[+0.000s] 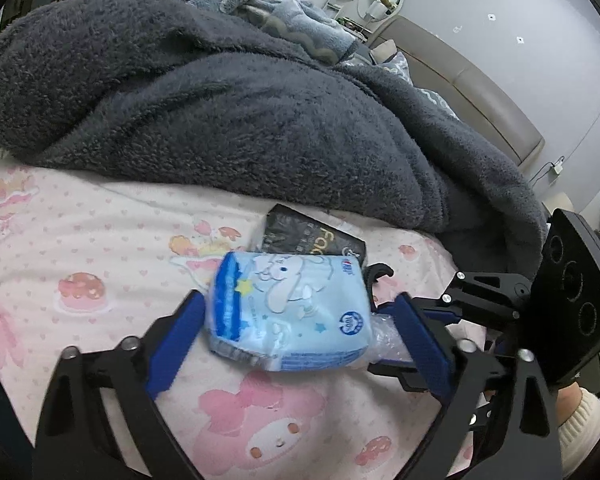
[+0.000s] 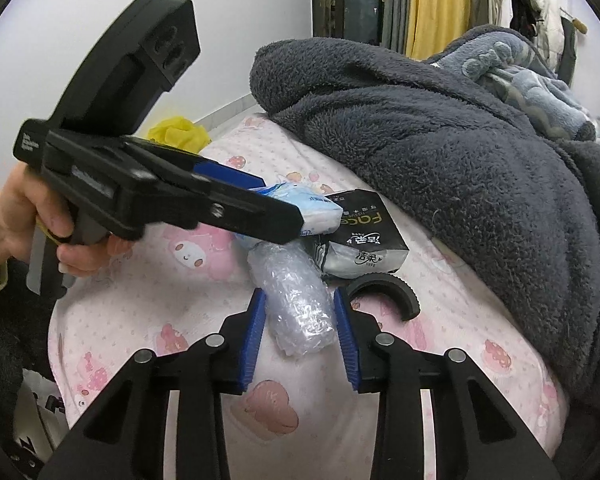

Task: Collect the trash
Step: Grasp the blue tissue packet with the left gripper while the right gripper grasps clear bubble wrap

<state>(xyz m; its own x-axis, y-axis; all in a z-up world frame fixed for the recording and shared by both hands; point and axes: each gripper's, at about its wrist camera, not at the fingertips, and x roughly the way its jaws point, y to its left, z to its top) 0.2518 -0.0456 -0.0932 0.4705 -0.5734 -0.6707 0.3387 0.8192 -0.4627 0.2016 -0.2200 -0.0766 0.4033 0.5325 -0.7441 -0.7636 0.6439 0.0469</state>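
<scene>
2 jaws work: left (image 1: pixel 288 320) straddles tissue pack (image 1: pixel 292 312) loosely, right (image 2: pixel 300 320) clamps bubble wrap (image 2: pixel 296 304).

Tissue pack (image 1: pixel 288 308) before blanket (image 1: pixel 220 112)

Surface: a bed (image 2: pixel 460 360) under a pink cartoon-print sheet.
Far side: a dark grey fleece blanket (image 1: pixel 220 112) heaped across it.
Middle: a blue tissue pack (image 1: pixel 296 312), a black tissue pack (image 2: pixel 364 240), a bubble wrap roll (image 2: pixel 296 304) and a black curved ring piece (image 2: pixel 396 290).

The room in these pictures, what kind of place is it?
Most likely a bedroom: a bed with a pink cartoon-print sheet, a dark grey fleece blanket heaped on it, and clothes hanging on a rack behind.
</scene>
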